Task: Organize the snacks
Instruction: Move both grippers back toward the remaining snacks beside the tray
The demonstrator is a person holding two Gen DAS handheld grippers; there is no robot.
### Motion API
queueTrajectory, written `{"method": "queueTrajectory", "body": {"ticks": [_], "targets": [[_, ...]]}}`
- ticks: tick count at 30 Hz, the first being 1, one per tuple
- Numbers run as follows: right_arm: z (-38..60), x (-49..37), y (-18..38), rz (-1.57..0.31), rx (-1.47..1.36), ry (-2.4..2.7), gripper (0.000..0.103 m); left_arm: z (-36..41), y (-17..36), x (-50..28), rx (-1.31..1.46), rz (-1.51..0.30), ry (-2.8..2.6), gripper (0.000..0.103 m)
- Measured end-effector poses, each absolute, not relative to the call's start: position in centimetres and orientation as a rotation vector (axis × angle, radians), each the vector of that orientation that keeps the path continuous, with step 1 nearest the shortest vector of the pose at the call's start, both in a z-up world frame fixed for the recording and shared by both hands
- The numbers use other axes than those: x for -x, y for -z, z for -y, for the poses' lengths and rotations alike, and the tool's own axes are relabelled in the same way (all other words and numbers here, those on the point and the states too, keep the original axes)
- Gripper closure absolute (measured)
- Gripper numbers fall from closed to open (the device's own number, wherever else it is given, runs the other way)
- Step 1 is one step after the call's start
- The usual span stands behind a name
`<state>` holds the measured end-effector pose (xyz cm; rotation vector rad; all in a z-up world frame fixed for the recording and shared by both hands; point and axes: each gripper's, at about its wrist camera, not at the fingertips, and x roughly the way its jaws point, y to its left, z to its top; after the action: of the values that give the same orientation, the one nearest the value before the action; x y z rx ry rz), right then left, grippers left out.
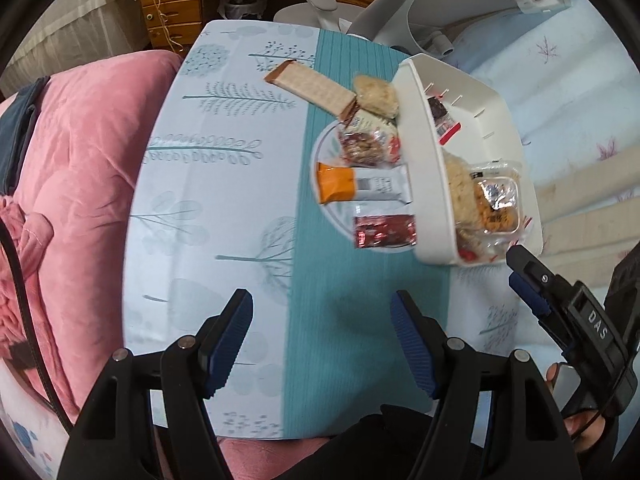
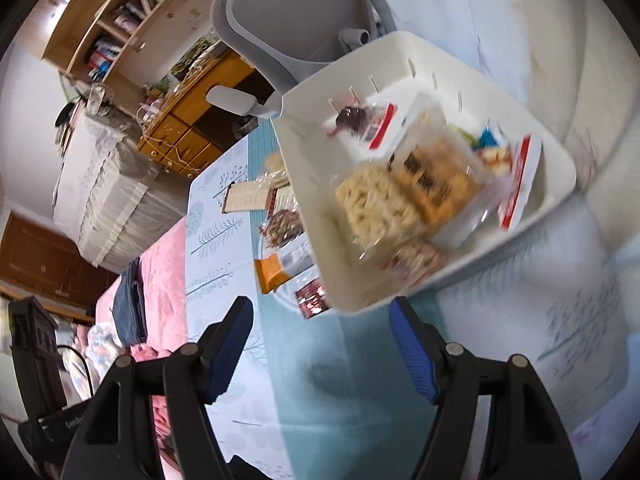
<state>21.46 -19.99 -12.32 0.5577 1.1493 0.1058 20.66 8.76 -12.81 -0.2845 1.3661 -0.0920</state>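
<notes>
Both claws stand wide open with nothing between their blue pads: the left claw (image 1: 322,344) hangs over the counter (image 1: 224,208) on the near side of the white bin (image 1: 424,128), and the right claw (image 2: 322,346) just short of the bin's near corner. The bin holds a puffed rice cake (image 2: 374,204), a clear tub of biscuits (image 1: 498,200) and red-and-white packets. Beside the bin's left wall lie an orange-and-white bar (image 1: 362,188), a dark red packet (image 1: 384,231), a nut bar (image 1: 362,146) and a long wafer pack (image 1: 310,86).
</notes>
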Motion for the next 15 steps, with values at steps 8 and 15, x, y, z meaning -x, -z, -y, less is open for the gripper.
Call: {"method": "queueTrajectory", "body": {"ticks": [8, 15], "targets": [[16.4, -19.3, 14.2, -1.14, -0.699, -0.003, 0.032, -12.7, 12.5, -20.6, 0.159, -1.328, 0.189, 0.033], [14.4, -17.7, 16.9, -1.155, -0.868, 0.127, 0.032, -13.6, 12.0, -21.4, 0.002, -1.255, 0.315, 0.033]]}}
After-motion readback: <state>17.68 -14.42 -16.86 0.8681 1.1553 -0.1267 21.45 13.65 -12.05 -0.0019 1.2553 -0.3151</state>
